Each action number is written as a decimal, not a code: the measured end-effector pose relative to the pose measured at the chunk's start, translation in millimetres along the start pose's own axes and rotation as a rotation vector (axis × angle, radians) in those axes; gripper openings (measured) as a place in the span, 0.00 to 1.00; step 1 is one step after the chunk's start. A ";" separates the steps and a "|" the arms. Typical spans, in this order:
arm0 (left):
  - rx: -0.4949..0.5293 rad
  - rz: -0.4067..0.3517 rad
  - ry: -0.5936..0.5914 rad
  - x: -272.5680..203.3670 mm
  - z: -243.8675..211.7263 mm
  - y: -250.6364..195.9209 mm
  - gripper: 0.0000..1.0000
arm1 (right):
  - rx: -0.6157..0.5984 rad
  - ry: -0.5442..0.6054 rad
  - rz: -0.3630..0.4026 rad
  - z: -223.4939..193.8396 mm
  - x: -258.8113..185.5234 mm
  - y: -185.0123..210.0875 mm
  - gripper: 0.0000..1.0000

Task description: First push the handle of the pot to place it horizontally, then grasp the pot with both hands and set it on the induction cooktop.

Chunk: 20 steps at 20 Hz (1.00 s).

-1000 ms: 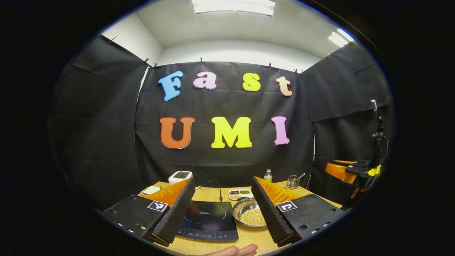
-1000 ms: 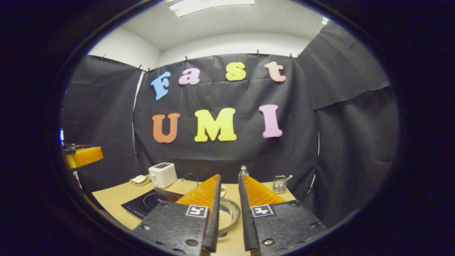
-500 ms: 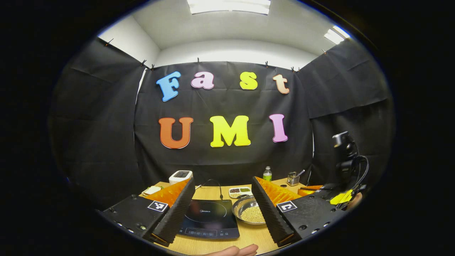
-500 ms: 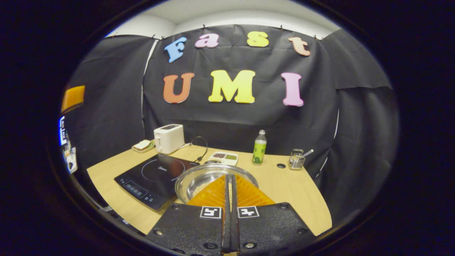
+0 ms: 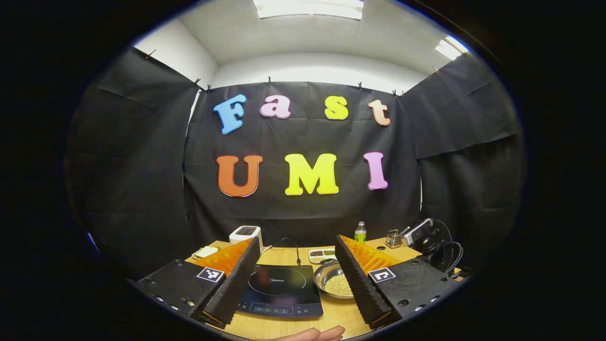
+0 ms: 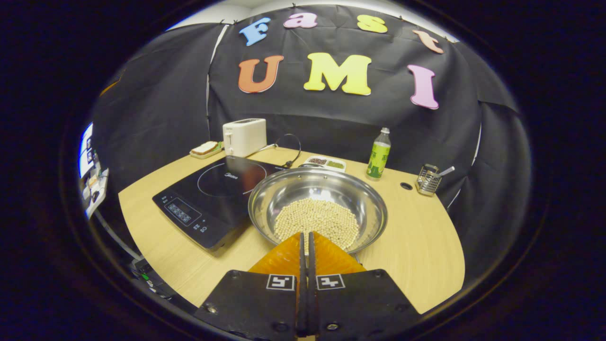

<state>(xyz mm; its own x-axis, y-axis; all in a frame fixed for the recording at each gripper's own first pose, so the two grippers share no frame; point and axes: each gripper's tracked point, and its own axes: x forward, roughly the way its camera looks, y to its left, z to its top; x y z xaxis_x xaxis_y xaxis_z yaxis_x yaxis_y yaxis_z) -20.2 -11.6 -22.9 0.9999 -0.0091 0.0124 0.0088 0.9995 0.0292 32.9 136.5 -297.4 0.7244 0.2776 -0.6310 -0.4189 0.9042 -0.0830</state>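
A steel pot (image 6: 326, 189) holding pale round beans stands on the wooden table, just right of the black induction cooktop (image 6: 213, 194). My right gripper (image 6: 305, 233) is shut with nothing between its fingers. Its tips hang over the pot's near rim and hide that part of the rim. In the left gripper view the pot (image 5: 329, 283) lies between the wide-open fingers of my left gripper (image 5: 297, 240), well ahead of them, with the cooktop (image 5: 279, 290) to its left. The right gripper's body and cable (image 5: 428, 239) show at the far right of that view.
Along the back of the table stand a white toaster (image 6: 244, 136), a plate with bread (image 6: 206, 149), a small divided dish (image 6: 325, 163), a green bottle (image 6: 377, 154) and a wire caddy (image 6: 428, 179). A hand (image 5: 312, 334) rests at the table's near edge.
My right gripper shut its narrow gap, then came down and forward until its tips reached the pot's near rim. The left gripper stayed open and hardly moved.
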 end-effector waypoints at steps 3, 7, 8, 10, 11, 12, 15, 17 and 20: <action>-0.004 0.008 0.005 0.3 -3.0 3.8 0.95 | -0.009 0.045 0.021 -18.4 10.3 6.4 0.04; -0.007 0.016 0.011 1.9 -6.3 5.8 0.95 | -0.003 0.090 0.054 -34.4 20.7 12.9 0.00; -0.005 0.015 0.009 2.2 -5.8 4.3 0.95 | 0.001 0.096 0.073 -36.0 21.1 16.1 0.01; 0.001 0.014 0.009 1.3 -7.1 3.2 0.95 | 0.000 0.107 0.084 -41.2 21.9 15.6 0.00; 0.004 0.009 0.010 2.2 -7.5 1.6 0.95 | 0.003 0.120 0.088 -43.8 21.6 15.2 0.04; 0.006 0.008 0.010 2.6 -8.2 -0.3 0.95 | 0.003 0.129 0.092 -46.8 21.2 15.4 0.01; 0.006 0.007 0.008 3.4 -7.5 -1.8 0.95 | 0.003 0.141 0.106 -53.2 18.6 13.8 0.04; 0.006 0.005 0.007 4.3 -6.7 -3.9 0.95 | -0.005 0.142 0.102 -53.2 18.4 8.9 0.00; 0.016 0.006 0.005 4.3 -5.5 -5.2 0.95 | 0.007 0.146 0.088 -51.6 21.8 -2.1 0.03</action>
<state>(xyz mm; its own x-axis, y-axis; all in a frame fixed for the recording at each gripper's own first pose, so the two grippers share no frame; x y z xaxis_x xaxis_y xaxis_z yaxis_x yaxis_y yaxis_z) -15.9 -16.7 -28.5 1.0000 -0.0031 0.0078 0.0027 0.9990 0.0450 21.3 123.8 -350.9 0.5978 0.3064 -0.7407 -0.4728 0.8810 -0.0171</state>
